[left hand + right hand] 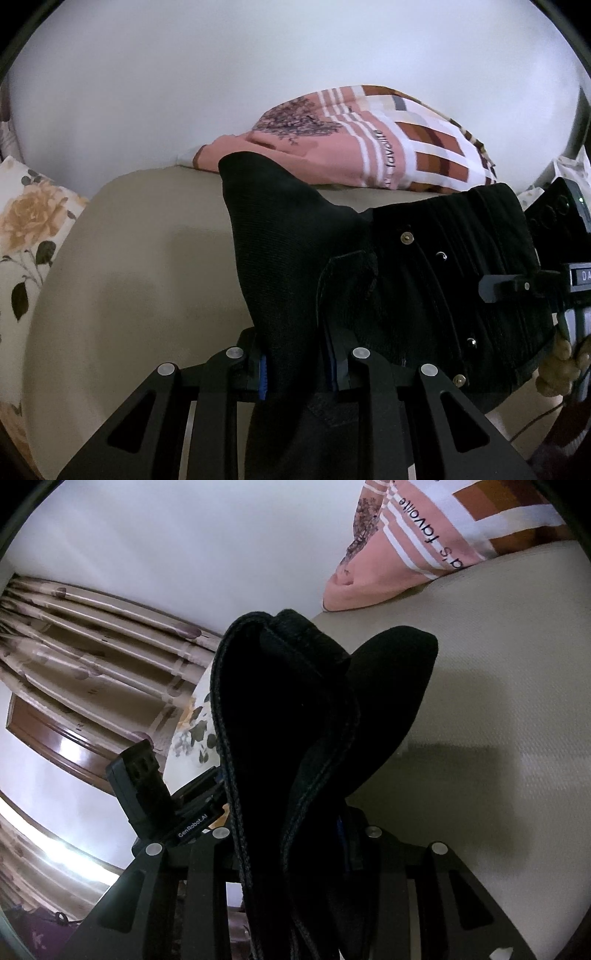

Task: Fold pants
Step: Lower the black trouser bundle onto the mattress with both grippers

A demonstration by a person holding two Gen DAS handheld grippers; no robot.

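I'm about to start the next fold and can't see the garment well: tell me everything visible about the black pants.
The black pants look like dark denim-like fabric with brass-coloured rivets, a metal button and stitched seams near the waistband and pocket. They are lifted above the beige bed, bunched rather than flat. The left gripper is shut on a plain black fold; the right gripper is shut on a thick stitched edge, with cloth draping over its fingers. The lower legs are out of view.

A beige bed (129, 258) sits against a plain white wall (184, 74), with a pink patterned pillow (369, 147) at its far edge, a floral cushion (29, 229) alongside and striped curtains (92, 646) hanging nearby.
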